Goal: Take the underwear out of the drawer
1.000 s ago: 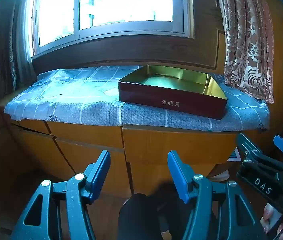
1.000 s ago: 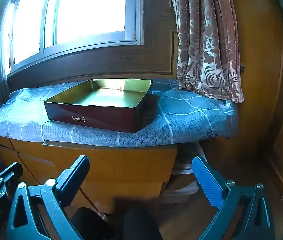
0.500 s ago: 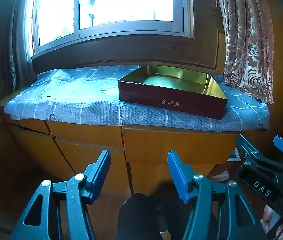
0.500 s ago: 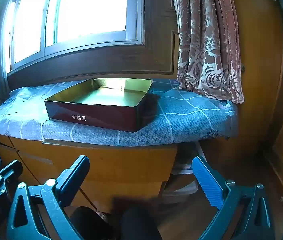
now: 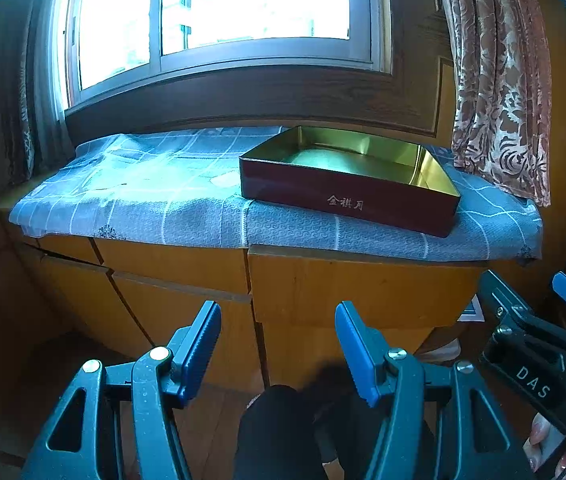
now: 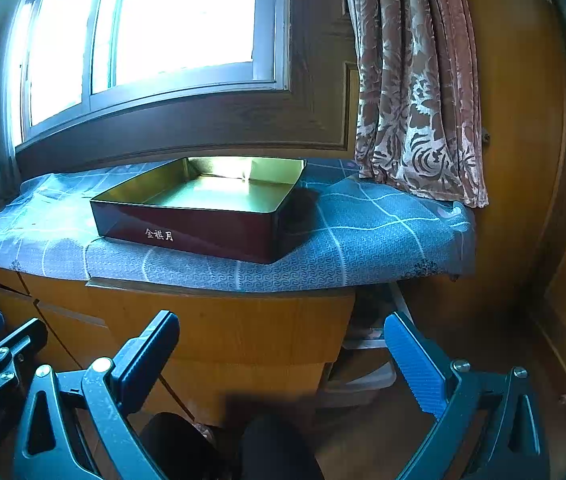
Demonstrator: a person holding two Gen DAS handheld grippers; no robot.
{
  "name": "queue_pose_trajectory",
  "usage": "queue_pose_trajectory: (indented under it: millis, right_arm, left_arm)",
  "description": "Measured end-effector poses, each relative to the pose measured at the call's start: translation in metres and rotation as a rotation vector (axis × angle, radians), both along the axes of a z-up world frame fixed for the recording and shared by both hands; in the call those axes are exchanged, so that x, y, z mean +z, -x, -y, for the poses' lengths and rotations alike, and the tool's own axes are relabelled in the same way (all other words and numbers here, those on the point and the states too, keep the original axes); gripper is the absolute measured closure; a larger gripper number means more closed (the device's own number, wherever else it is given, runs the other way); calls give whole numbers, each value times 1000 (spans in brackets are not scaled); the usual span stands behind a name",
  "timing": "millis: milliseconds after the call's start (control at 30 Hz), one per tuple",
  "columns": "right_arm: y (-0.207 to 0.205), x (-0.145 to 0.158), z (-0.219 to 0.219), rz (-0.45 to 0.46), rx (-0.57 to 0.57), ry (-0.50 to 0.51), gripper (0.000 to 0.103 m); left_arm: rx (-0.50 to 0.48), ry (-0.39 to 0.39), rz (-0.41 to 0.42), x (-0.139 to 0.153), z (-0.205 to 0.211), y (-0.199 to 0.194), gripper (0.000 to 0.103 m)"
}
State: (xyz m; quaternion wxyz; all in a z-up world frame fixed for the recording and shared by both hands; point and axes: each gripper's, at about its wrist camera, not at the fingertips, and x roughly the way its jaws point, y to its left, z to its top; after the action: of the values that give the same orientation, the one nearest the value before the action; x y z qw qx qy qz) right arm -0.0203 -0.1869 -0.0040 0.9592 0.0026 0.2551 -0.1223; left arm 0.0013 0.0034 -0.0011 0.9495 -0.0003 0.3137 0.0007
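both my tongs, left gripper [image 5: 277, 354] and right gripper [image 6: 281, 364], hang unclenched and empty, and the shut drawer [image 5: 363, 292] lies straight ahead just above them, about equally near both.

Both wrist views look from low, near the cabinet [image 5: 363, 292], sharing the red box [image 6: 203, 232] under the window [image 5: 219, 4]

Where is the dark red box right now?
In both wrist views, the dark red box sits open on the blue checked cloth under the window, nearer the curtain.
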Motion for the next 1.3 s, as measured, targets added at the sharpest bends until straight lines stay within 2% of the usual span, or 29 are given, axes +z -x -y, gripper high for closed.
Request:
queue_pose_trajectory:
  millis: [1300]
  right_arm:
    - [0,-3,1,-2,11,-9,0]
  left_arm:
    - [2,-6,-11,-3,1,-2,43]
